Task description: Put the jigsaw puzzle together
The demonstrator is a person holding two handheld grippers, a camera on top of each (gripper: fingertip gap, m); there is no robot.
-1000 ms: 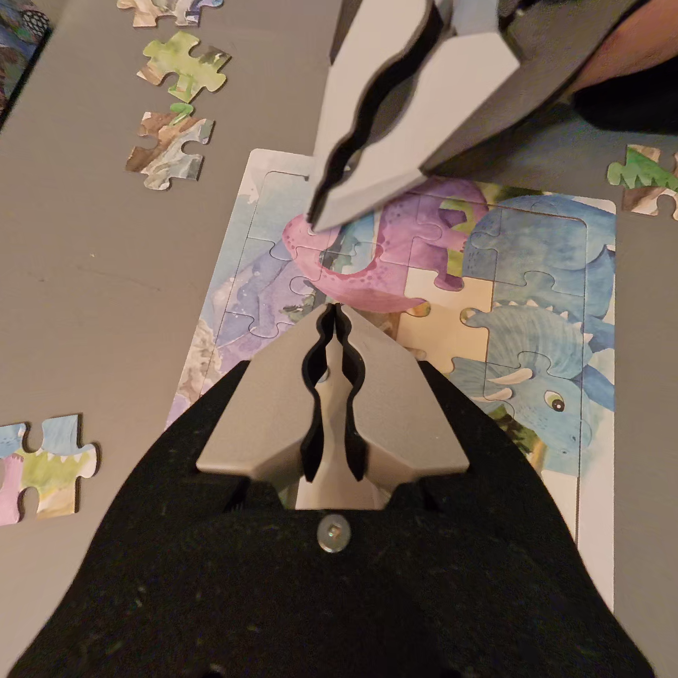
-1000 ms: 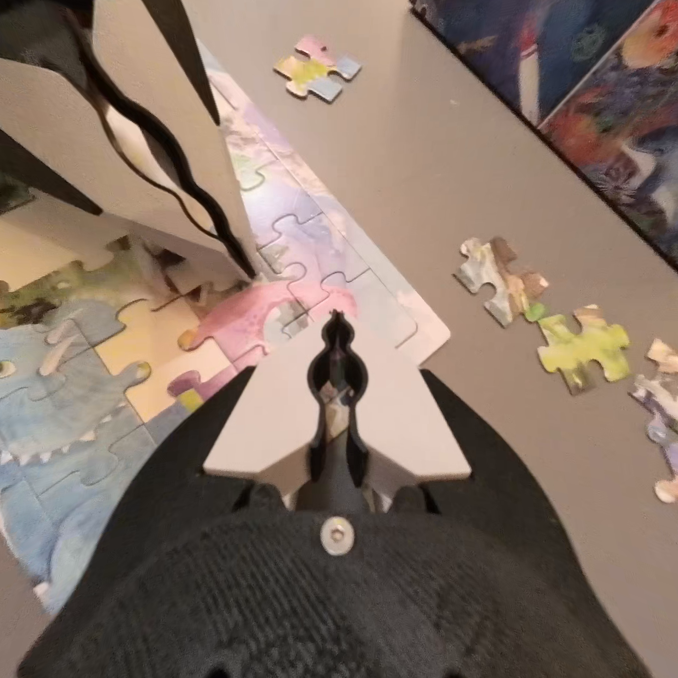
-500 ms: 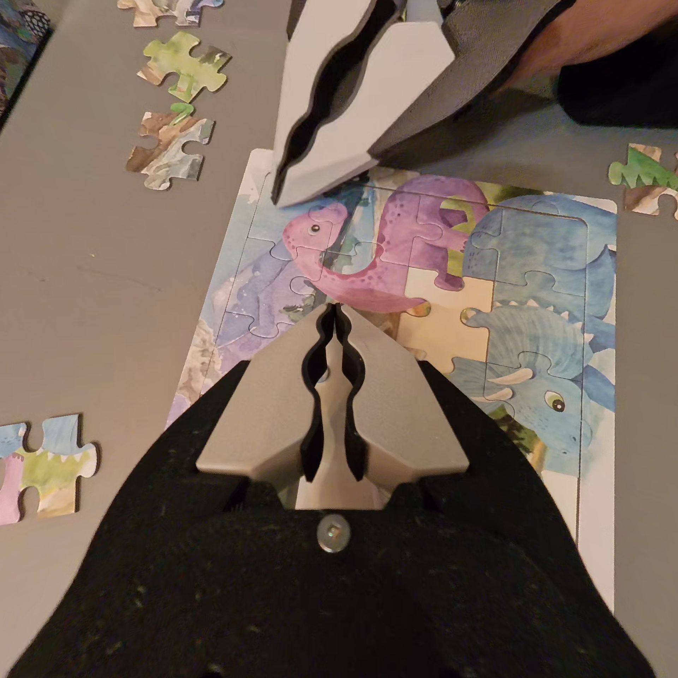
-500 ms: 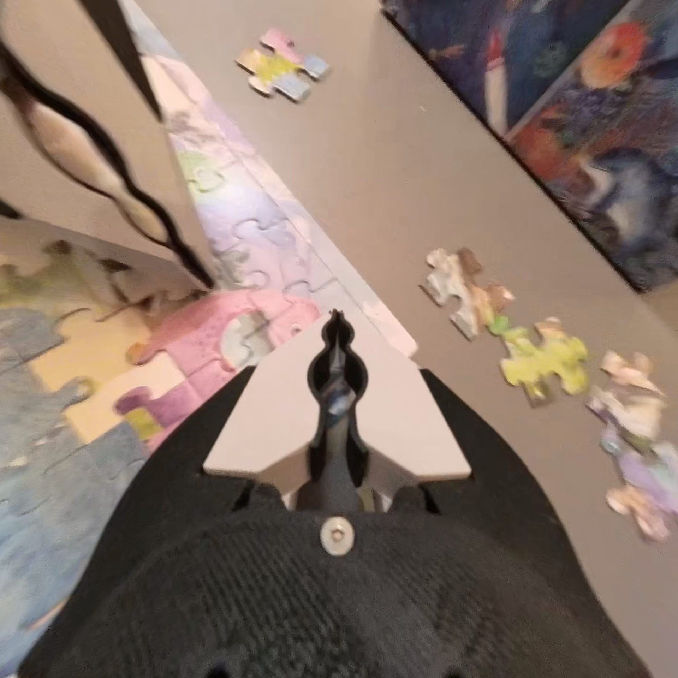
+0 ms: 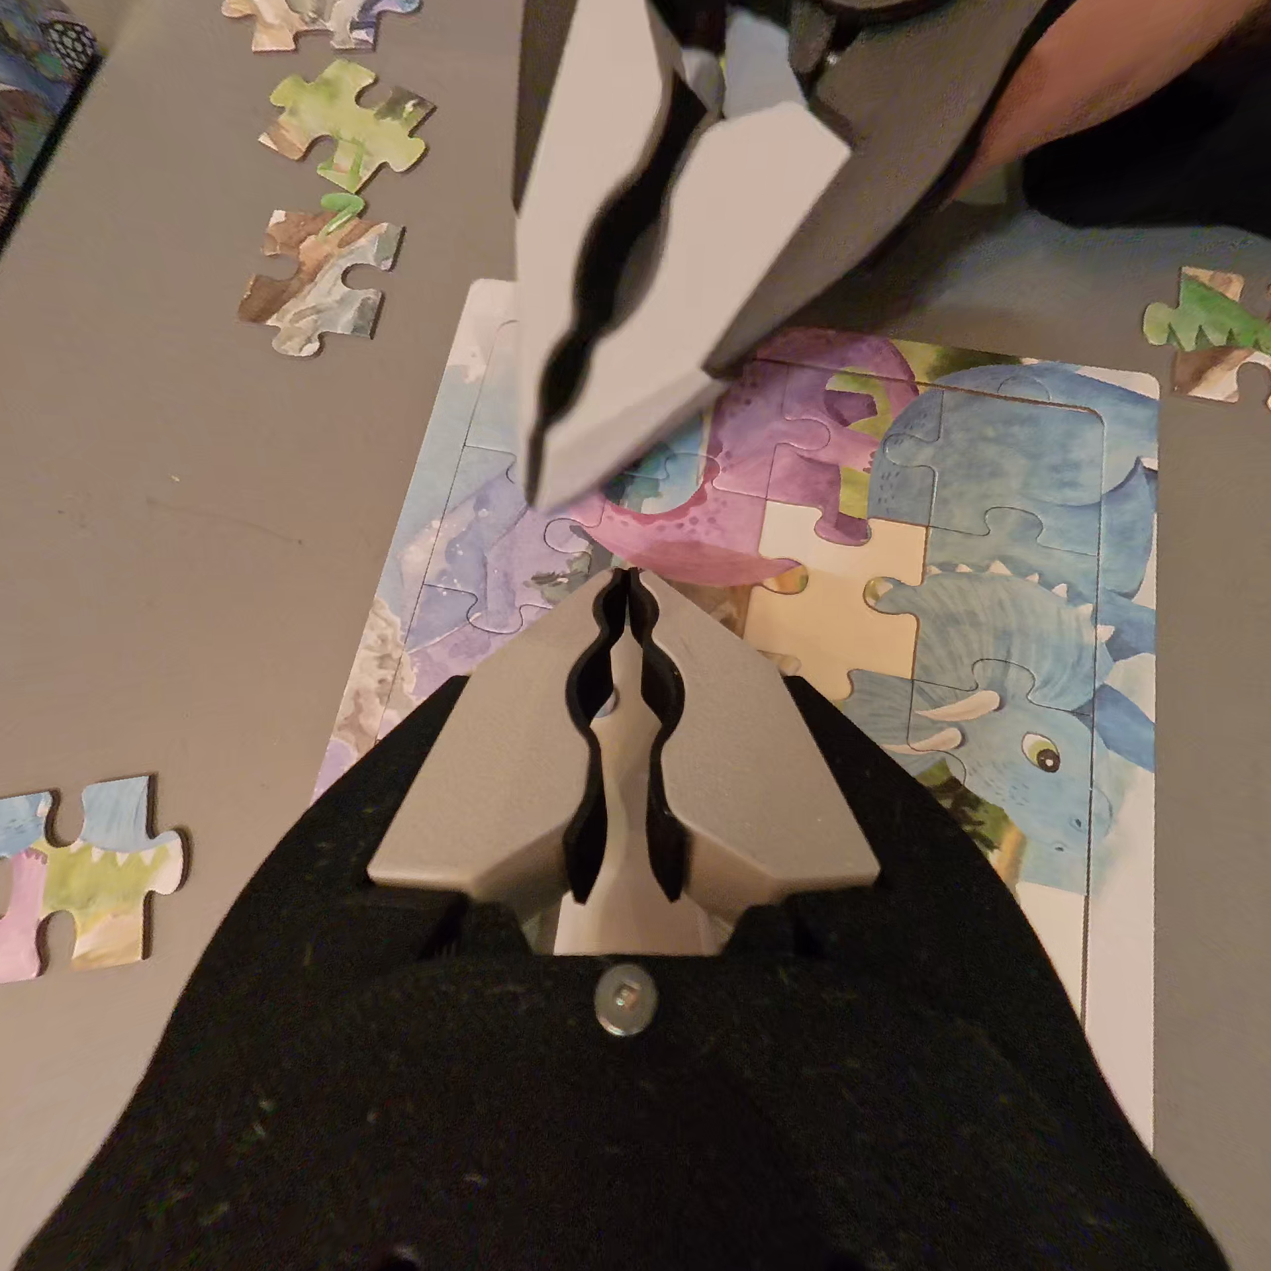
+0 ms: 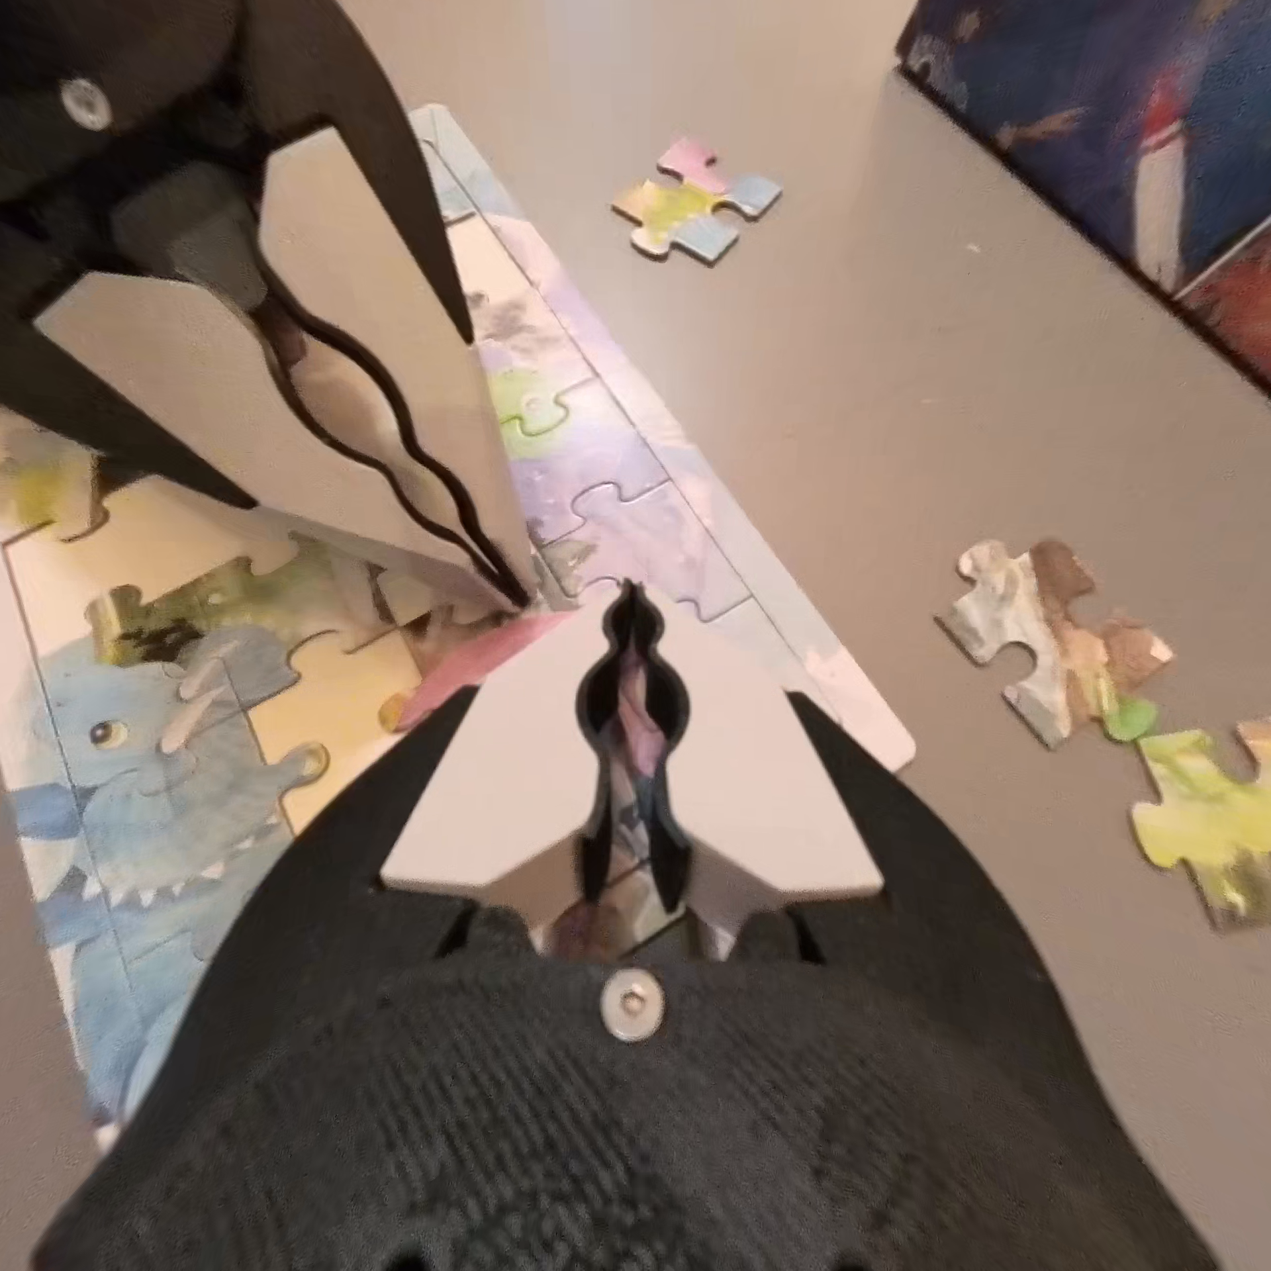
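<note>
Grey desk [image 5: 172, 550] fills the background, with a patterned dark mat along its far edge and loose pieces scattered round the jigsaw puzzle [image 5: 997, 495], which lies flat in its white tray near the middle.

Over the last second the right gripper [image 5: 543, 474] has swung away toward the tray's corner and come back: its tip now sits low over the purple and pink dinosaur pieces, further toward the left gripper [image 5: 627, 578] than a second ago. Its jaws are closed with nothing between them. From that I judge it is pressing pieces flat into the board, not fetching a new one.

The left gripper has not moved across the frames; its tip rests on the puzzle's middle, jaws shut and empty, apparently steadying the tray.

A cream gap [image 5: 839, 605] beside the blue horned dinosaur is unfilled, and more bare board shows in the right wrist view. Candidates lie apart on the desk: a green piece [image 5: 351, 124], a brown-grey piece [image 5: 320, 282], and a pastel piece [image 6: 694, 206]. So the pressing looks nearly done, and a pickup should follow.
</note>
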